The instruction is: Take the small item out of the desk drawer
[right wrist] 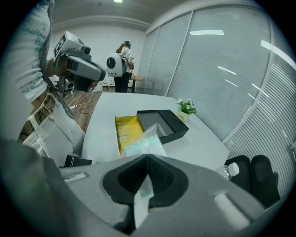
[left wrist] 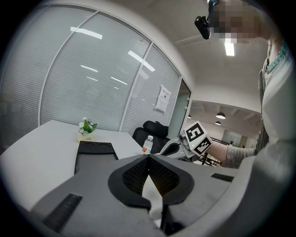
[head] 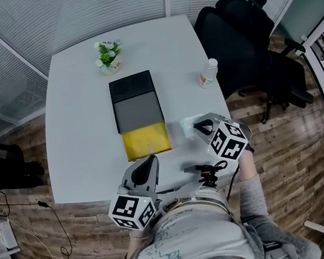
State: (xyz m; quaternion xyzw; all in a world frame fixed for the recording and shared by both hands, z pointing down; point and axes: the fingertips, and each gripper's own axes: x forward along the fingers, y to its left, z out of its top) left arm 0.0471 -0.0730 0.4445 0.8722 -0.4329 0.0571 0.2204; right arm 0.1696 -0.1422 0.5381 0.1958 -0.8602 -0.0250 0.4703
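Now, clear bag [right wrist: 146, 140] between jaws of right tool [right wrist: 147, 158], near yellow drawer [right wrist: 126, 129].

Plain white rectangular table [head: 76, 120]. Black box-shaped desk drawer unit [head: 131, 87], grey top panel; yellow drawer tray [head: 146, 141]. Transparent plastic pouch [right wrist: 144, 138], pale green contents. Grey left gripper [head: 151, 159] and right gripper [head: 201, 127]: black ribbed pads [right wrist: 132, 178], black-and-white square-marker cubes [head: 228, 140]. Brown wood-grain floor [head: 86, 227].

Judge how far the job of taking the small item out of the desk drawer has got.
Done: the yellow drawer stands pulled out of the black box. In hand: the right claw is shut on a clear bag, which is already outside the drawer, over the table beside it. Left: probably just setting the bag down. The left claw is shut and empty.
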